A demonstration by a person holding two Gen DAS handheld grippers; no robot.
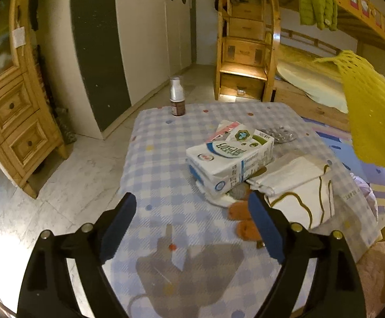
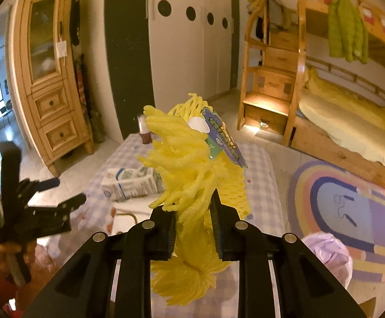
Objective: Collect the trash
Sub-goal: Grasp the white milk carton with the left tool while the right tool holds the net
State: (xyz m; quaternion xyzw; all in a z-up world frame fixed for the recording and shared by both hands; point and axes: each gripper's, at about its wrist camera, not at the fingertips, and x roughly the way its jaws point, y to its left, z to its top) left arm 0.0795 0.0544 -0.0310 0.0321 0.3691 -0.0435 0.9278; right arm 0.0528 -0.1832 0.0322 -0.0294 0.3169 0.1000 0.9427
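Note:
My right gripper [image 2: 193,212] is shut on a yellow foam fruit net [image 2: 192,169] with a purple sticker, held up above the table; the net also shows at the right of the left wrist view [image 1: 370,111]. My left gripper [image 1: 192,212] is open and empty, low over the checked tablecloth [image 1: 160,159]; it also shows at the left of the right wrist view [image 2: 62,193]. Ahead of it lie a white and blue milk carton [image 1: 229,159], a foil blister pack [image 1: 279,133], a white bag with gold trim [image 1: 298,188] and orange peel [image 1: 245,225].
A small brown bottle with a white cap [image 1: 177,98] stands at the table's far edge. A lilac plastic bag [image 2: 330,254] sits to the right of the table over a colourful rug [image 2: 351,206]. A wooden cabinet [image 1: 12,111] and bunk bed [image 2: 351,122] surround the table.

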